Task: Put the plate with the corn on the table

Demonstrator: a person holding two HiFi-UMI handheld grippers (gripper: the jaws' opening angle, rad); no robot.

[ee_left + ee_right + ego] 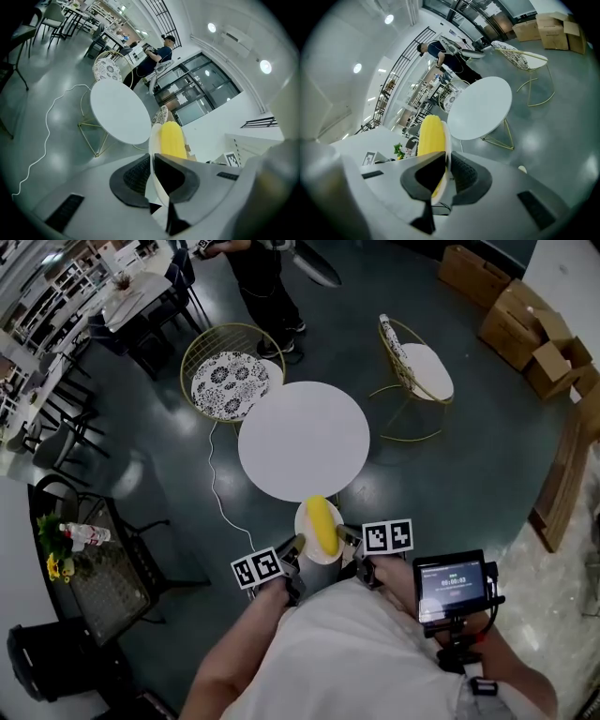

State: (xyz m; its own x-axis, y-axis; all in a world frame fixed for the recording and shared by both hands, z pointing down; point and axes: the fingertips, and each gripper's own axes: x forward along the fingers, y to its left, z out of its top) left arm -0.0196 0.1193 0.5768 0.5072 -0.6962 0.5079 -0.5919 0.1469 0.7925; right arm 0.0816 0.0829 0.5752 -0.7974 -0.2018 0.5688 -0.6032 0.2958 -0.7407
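A small white plate (pixel 307 526) with a yellow corn cob (pixel 322 523) on it hangs just short of the near edge of the round white table (pixel 303 439). My left gripper (pixel 294 548) is shut on the plate's left rim, my right gripper (pixel 349 539) on its right rim. In the left gripper view the plate edge (pixel 153 140) runs between the jaws with the corn (pixel 172 139) beyond and the table (pixel 119 110) ahead. The right gripper view shows the plate rim (pixel 447 140) pinched, the corn (pixel 430 135) to its left, the table (pixel 480 107) further off.
Two gold wire chairs (pixel 229 369) (pixel 412 367) stand behind the table. A person (pixel 262 282) stands at the far side. A white cable (pixel 217 491) trails on the dark floor. A black rack with a plant (pixel 64 547) is at left, cardboard boxes (pixel 525 320) at far right.
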